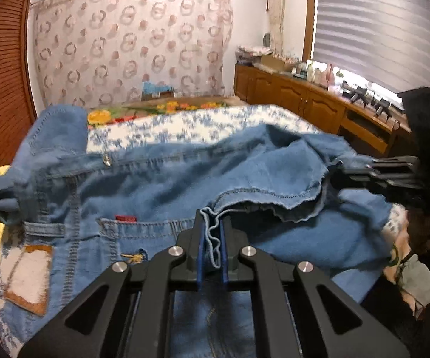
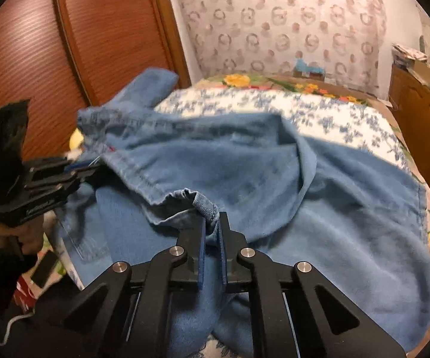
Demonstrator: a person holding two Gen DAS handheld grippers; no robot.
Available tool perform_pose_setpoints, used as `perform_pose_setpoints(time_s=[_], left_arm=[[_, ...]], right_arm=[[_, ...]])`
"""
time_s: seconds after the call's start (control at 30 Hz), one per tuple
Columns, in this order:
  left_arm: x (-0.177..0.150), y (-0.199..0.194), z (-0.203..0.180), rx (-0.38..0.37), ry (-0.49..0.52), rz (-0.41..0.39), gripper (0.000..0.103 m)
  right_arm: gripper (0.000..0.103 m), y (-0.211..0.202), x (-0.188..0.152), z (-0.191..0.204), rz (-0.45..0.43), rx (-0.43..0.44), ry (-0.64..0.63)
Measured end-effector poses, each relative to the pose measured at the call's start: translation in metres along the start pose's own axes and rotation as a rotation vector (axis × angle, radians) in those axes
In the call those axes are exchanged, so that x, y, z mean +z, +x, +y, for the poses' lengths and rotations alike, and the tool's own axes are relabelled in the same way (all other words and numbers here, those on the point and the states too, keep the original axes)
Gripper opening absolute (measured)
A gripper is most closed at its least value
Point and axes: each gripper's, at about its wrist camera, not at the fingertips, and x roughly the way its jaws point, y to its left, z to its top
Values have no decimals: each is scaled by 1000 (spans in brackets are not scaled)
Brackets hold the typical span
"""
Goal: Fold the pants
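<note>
Clearly the pants (image 1: 167,179) are soft, floppy denim: heavier than a shirt, not slippery, nothing fragile about them, and thick only at the seams, waistband and hems, which are the sensible places to pinch since a stitched edge bunches into a firm ridge and will likely not slide out. They lie spread and rumpled over the blue-and-white bedspread (image 1: 185,125), straight ahead of both grippers and draping down under them, with the waistband and back pocket off to the left of the left gripper (image 1: 213,238) and a raised leg fold running across in front of it. That gripper is nearly closed, its blue pads (image 1: 202,247) pressed on a gathered, wavy strip of hemmed denim that stands up between them. The right gripper (image 2: 212,232) is likewise clamped narrow on a rolled denim edge poking out just past its tips; from the left wrist view it shows at the far right, fingers reaching into the cloth. Each camera sees the other gripper out to its side, so the two holds sit well apart along the same edge. I judge the cloth between them will sag unless kept taut, and motion blur hides finer wrinkles
</note>
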Motion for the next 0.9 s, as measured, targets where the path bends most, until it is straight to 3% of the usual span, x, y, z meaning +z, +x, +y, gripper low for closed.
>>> perform_pose_setpoints(time_s=[0.2, 0.43, 0.6, 0.9], left_arm=[[10, -55, 6, -7, -10, -93, 3], [8, -105, 29, 11, -53, -157, 2], [-6, -131, 53, 37, -102, -171, 2], [-39, -138, 92, 90, -182, -135, 2]], right_arm=[[4, -24, 52, 21, -105, -10, -96], [4, -22, 120, 79, -181, 18, -243], [4, 2, 146, 127, -189, 68, -333], [3, 71, 167, 194, -158, 132, -399]])
